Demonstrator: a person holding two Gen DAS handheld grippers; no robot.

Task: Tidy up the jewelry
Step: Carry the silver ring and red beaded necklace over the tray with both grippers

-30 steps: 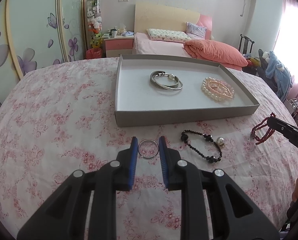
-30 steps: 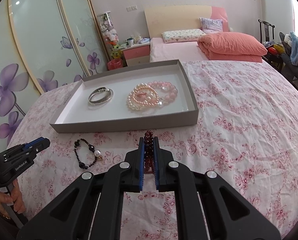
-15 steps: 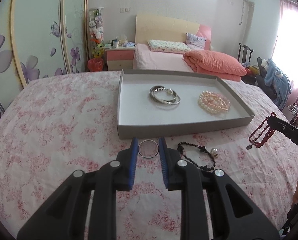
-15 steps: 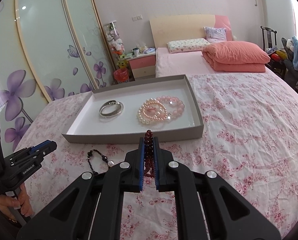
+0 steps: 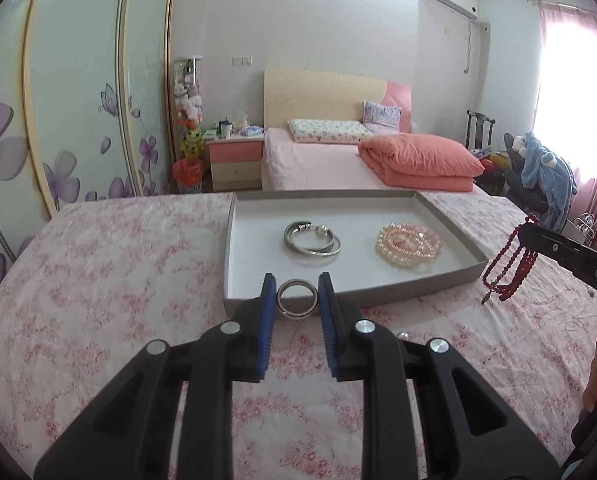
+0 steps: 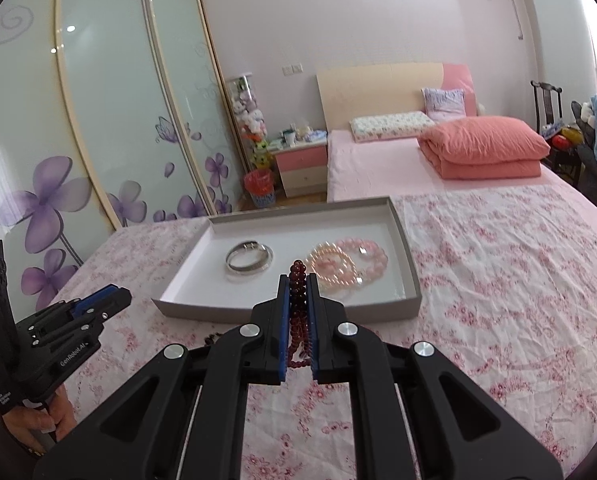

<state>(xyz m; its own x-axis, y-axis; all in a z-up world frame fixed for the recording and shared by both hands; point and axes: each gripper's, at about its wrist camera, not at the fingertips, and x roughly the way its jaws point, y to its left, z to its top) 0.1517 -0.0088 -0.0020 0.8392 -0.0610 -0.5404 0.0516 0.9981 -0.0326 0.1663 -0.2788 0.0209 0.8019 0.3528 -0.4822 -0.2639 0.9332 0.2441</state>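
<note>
My left gripper (image 5: 297, 284) is shut on a plain silver ring bangle (image 5: 297, 315), held above the floral bedspread just in front of the grey tray (image 5: 228, 248). My right gripper (image 6: 298, 280) is shut on a dark red bead bracelet (image 6: 298, 312), whose loops hang below the pads; the left wrist view shows the same beads (image 5: 510, 264) dangling at the right. Inside the tray (image 6: 406, 240) lie silver bangles (image 5: 312, 239) on the left and pink pearl bracelets (image 5: 408, 245) on the right. A black bead bracelet (image 6: 212, 336) on the cloth is mostly hidden behind the fingers.
The tray sits on a pink floral bedspread (image 5: 118, 280) with bare cloth to its left and right. Beyond it are a bed with an orange duvet (image 5: 418, 160), a nightstand (image 5: 234, 160) and a sliding wardrobe. A hand (image 6: 38, 420) holds the left gripper (image 6: 110, 298).
Both grippers have risen and tipped up with their bracelets still gripped. The tray now sits lower and closer in both views, and the black bracelet has slid behind the fingers.
</note>
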